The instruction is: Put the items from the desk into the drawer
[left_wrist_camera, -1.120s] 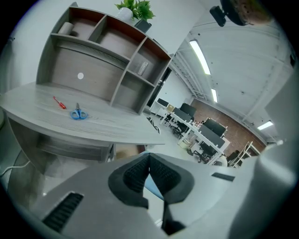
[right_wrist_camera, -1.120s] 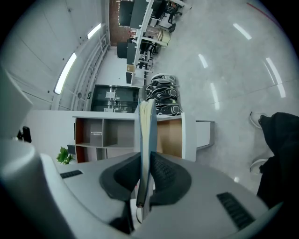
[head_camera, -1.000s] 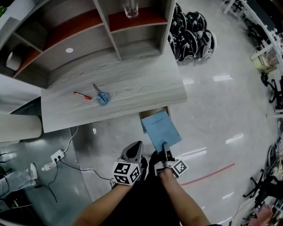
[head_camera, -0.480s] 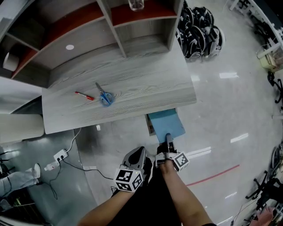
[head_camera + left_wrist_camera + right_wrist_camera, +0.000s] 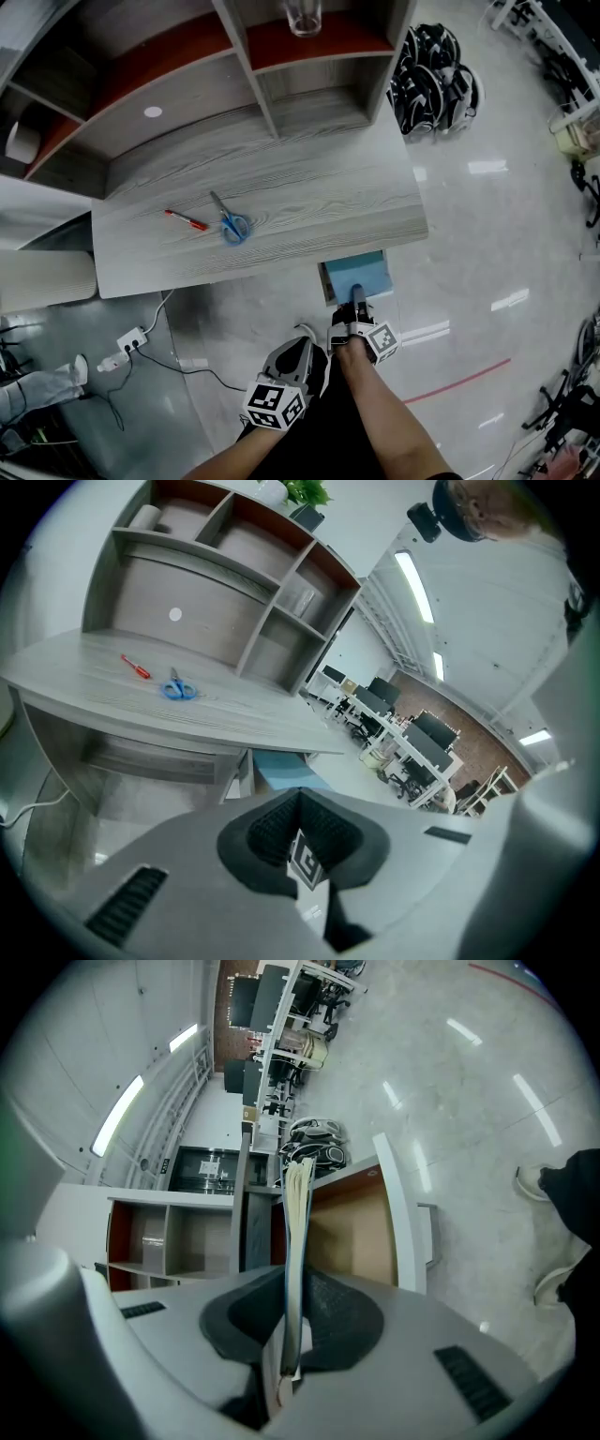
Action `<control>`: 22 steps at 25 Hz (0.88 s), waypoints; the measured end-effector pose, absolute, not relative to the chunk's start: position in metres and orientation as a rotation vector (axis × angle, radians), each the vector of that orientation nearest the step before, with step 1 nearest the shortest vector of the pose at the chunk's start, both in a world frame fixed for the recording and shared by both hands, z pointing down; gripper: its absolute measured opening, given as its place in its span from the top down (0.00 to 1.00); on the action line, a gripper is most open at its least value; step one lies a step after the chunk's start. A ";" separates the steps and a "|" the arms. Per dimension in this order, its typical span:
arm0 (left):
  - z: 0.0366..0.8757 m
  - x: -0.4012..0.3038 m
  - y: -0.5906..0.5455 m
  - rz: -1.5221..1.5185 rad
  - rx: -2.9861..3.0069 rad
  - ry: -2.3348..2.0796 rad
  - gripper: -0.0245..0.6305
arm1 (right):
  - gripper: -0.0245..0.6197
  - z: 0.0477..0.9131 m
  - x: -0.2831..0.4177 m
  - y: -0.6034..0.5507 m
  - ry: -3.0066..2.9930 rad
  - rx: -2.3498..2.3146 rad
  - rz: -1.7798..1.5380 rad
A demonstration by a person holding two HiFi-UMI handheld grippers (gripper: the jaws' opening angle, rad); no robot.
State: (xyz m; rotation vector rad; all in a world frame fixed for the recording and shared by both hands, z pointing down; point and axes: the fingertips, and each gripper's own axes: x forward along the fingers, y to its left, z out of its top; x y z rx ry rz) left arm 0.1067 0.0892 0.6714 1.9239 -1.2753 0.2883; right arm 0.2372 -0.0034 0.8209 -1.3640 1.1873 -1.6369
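Head view, looking steeply down. A pale wood-grain desk [image 5: 281,187] fills the upper left and centre of the frame, with open shelves [image 5: 187,75] behind it along the top.

Just below the desk's front edge, right of centre, a drawer [image 5: 326,281] stands pulled open. A blue notebook [image 5: 361,272] covers most of its opening. Whether the notebook rests on the drawer bottom cannot be told.

The right gripper [image 5: 360,302] sits directly below the drawer in the frame. It is clamped on the notebook's near edge. The notebook's long axis runs straight up the frame from the jaws into the drawer. In the right gripper view the notebook shows edge-on as a thin strip between the pads, leading away to the drawer's bare wooden inside. The drawer therefore lies dead ahead of this gripper, so the likely next move is to lower the notebook and let go.

The left gripper [image 5: 300,345] hangs lower and to the left, near the person's legs. Its jaws are together with nothing between them.

Two smaller items lie on the desk, up and to the left of both grippers and well apart from them. They are blue-handled scissors [image 5: 234,225] and, just to their left, a red pen [image 5: 187,220]. Both lie slantwise across the desk. The empty left gripper is on their side and looks the nearer one.
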 end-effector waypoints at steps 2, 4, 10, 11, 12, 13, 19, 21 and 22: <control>0.671 0.108 0.087 0.283 1.930 -1.267 0.94 | 0.88 0.827 0.237 -0.008 1.190 -1.386 -1.646; 0.669 0.106 0.082 0.270 1.927 -1.269 0.94 | 0.88 0.834 0.233 -0.013 1.180 -1.386 -1.681; 0.670 0.103 0.075 0.263 1.923 -1.255 0.94 | 0.84 0.854 0.223 -0.014 1.147 -1.423 -1.830; 0.669 0.103 0.074 0.263 1.924 -1.255 0.94 | 0.83 0.855 0.223 -0.015 1.154 -1.430 -1.845; 0.669 0.103 0.073 0.262 1.924 -1.259 0.94 | 0.83 0.855 0.223 -0.015 1.166 -1.436 -1.859; 0.668 0.102 0.072 0.262 1.924 -1.266 0.94 | 0.81 0.856 0.222 -0.015 1.182 -1.443 -1.876; 0.663 0.089 0.071 0.241 1.879 -1.346 0.94 | 0.63 0.859 0.221 -0.012 1.105 -1.439 -1.962; 0.661 0.087 0.070 0.236 1.872 -1.352 0.94 | 0.60 0.859 0.224 -0.008 1.071 -1.468 -1.969; 0.660 0.086 0.070 0.234 1.872 -1.355 0.94 | 0.58 0.859 0.225 -0.006 1.055 -1.483 -1.976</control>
